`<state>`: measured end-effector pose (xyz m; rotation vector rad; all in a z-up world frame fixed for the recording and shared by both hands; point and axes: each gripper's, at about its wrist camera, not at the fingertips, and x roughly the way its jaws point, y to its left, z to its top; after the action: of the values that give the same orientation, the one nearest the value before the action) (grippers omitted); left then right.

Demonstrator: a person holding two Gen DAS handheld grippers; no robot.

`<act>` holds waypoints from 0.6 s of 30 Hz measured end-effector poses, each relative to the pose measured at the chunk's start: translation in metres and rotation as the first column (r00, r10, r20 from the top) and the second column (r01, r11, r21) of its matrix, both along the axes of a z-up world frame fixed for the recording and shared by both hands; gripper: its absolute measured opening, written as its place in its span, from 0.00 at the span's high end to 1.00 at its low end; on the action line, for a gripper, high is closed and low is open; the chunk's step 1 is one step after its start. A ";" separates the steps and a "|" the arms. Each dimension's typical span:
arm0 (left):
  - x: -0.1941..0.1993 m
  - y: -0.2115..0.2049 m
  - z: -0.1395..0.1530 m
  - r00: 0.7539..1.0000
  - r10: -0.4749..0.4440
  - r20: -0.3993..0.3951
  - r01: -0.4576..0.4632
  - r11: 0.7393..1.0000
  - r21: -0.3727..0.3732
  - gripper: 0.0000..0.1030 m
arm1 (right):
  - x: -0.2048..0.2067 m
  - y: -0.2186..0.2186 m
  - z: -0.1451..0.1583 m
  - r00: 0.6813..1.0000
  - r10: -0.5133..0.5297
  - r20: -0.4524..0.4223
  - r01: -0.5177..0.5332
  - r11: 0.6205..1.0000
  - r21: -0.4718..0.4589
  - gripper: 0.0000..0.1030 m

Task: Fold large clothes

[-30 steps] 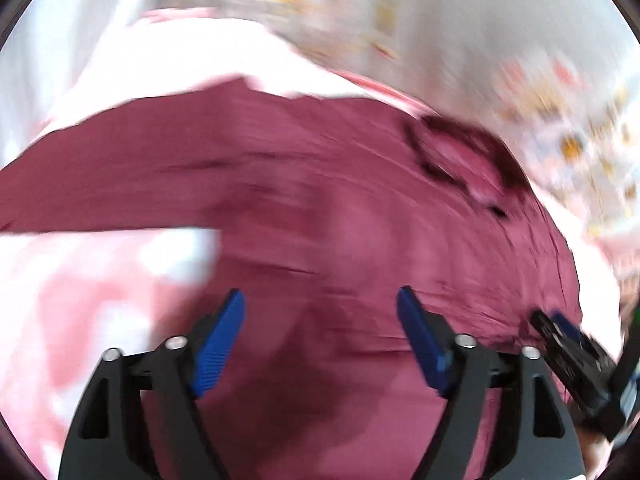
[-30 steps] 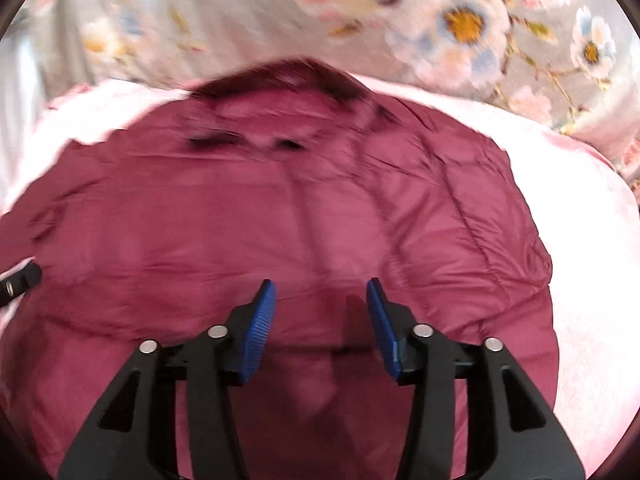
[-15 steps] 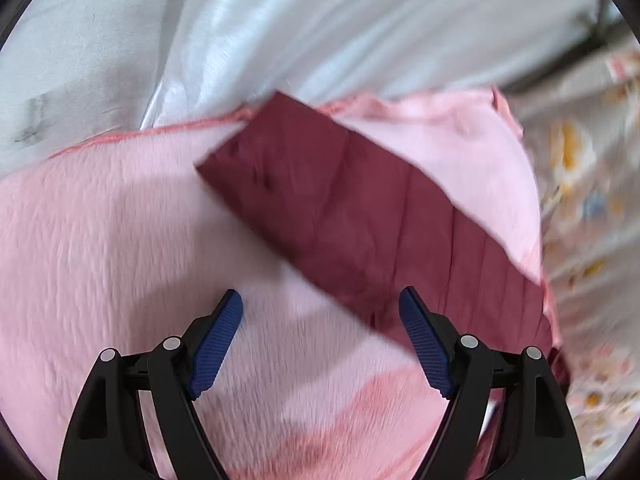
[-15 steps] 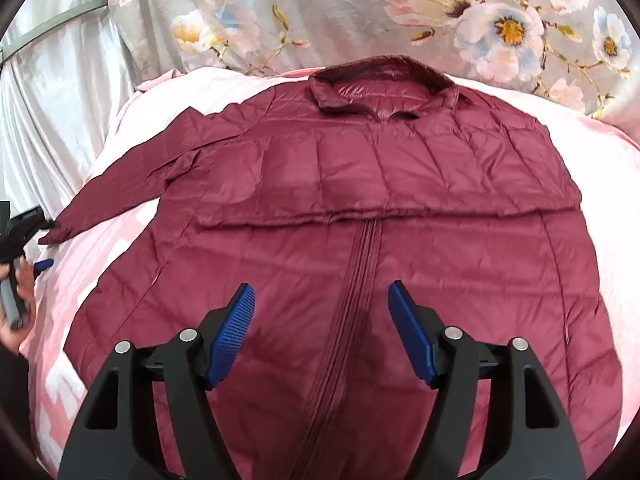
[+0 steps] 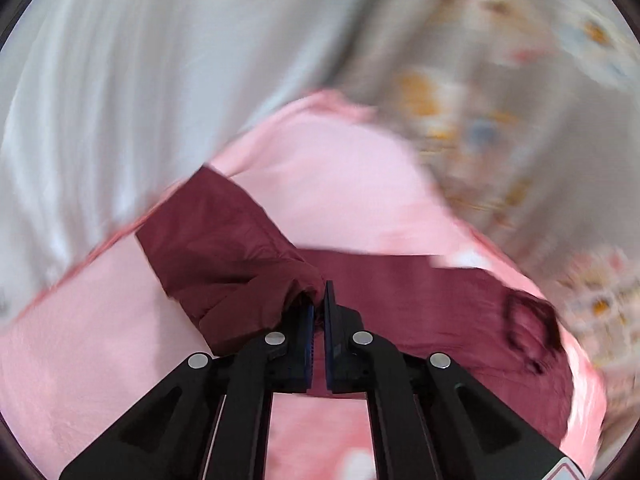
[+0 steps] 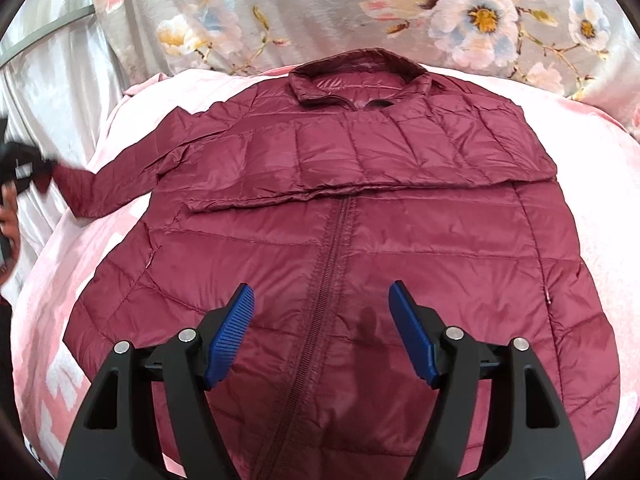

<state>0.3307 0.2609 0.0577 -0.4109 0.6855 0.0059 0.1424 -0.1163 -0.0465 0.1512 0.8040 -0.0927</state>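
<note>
Maroon quilted puffer jacket lies flat, zipped, front up on pink fuzzy blanket. Left gripper clenched on its sleeve cuff at blanket edge. Right gripper spread wide above hem, holding nothing.

The right wrist view looks forward and down along the right tongs from near the hem of the maroon jacket, facing up its zip toward the collar and the floral cloth behind the bed, so nearly the whole garment fits in frame. The left wrist view sits low and very close at the bed's left edge, looking along the left tongs across the sleeve toward the blurred collar. Both views share the sleeve, collar, pink bed cover and floral cloth, and the left tongs appear at the right view's left edge.
</note>
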 end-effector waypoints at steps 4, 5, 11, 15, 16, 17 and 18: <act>-0.011 -0.110 0.050 0.968 -0.235 0.088 0.229 0.971 0.066 0.99 | -0.004 -0.011 -0.001 1.000 -0.018 0.002 0.018 1.000 0.010 0.34; -0.016 -0.140 0.057 0.950 -0.296 0.100 0.288 0.954 0.082 0.99 | -0.005 -0.014 -0.002 1.000 -0.023 0.002 0.023 1.000 0.013 0.34; -0.033 -0.294 0.045 0.845 -0.532 0.052 0.524 0.844 0.118 0.94 | -0.019 -0.047 -0.002 0.996 -0.090 0.014 0.090 0.996 0.029 0.34; -0.036 -0.368 -0.013 0.816 -0.574 -0.069 0.578 0.810 0.099 0.36 | -0.028 -0.072 -0.002 0.990 -0.138 0.015 0.137 0.990 0.035 0.31; -0.033 -0.375 -0.025 0.818 -0.569 -0.084 0.575 0.813 0.094 0.32 | -0.030 -0.078 -0.002 0.988 -0.151 0.014 0.151 0.988 0.033 0.30; -0.036 -0.381 -0.036 0.816 -0.569 -0.099 0.577 0.812 0.085 0.32 | -0.032 -0.085 -0.002 0.987 -0.161 0.014 0.160 0.986 0.036 0.30; -0.037 -0.384 -0.046 0.810 -0.574 -0.119 0.584 0.808 0.074 0.32 | -0.033 -0.088 -0.001 0.986 -0.165 0.017 0.164 0.986 0.039 0.30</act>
<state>0.2933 -0.1236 0.0116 -0.0808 0.8777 -0.5252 0.1098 -0.2045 -0.0478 0.2534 0.7727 -0.2323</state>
